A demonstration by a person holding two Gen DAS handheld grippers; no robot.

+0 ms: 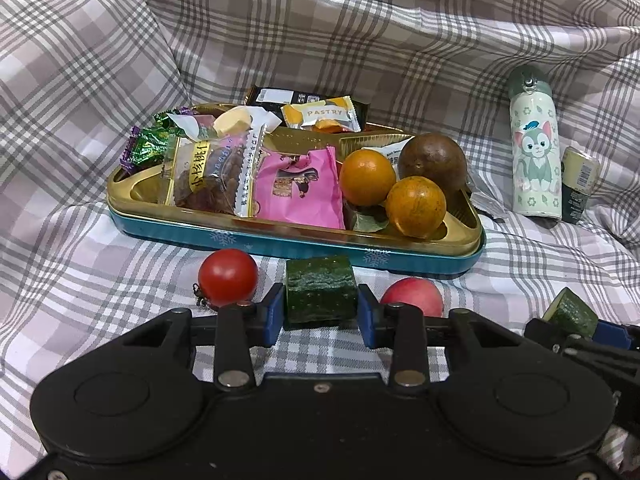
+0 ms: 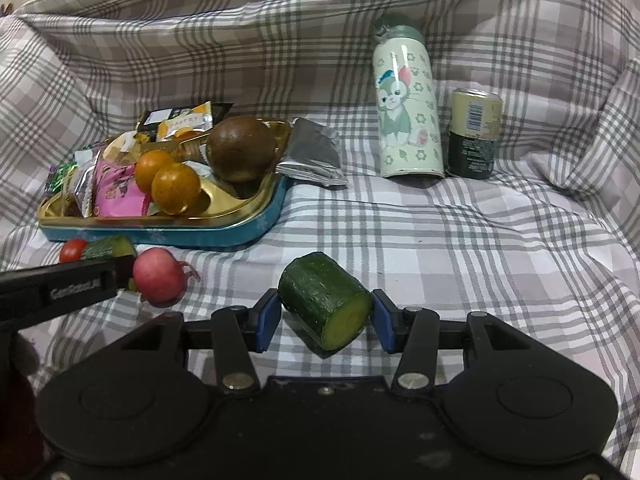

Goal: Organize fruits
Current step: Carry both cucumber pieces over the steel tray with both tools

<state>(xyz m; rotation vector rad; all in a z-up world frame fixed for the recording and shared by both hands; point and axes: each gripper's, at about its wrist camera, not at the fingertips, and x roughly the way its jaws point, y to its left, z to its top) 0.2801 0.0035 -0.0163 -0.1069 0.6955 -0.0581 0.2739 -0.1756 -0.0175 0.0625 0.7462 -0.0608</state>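
- The left gripper (image 1: 322, 312) has its blue pads pressed on a dark green cucumber chunk (image 1: 321, 294).
- A red cherry tomato (image 1: 228, 277) sits to its left; a pink radish (image 1: 414, 302) to its right is half hidden.
- The right gripper (image 2: 326, 322) brackets a second cut cucumber piece (image 2: 326, 300); whether the pads touch it cannot be told.
- Ahead and left, a teal tin with gold tray (image 2: 160, 236) holds two oranges (image 2: 168, 182).
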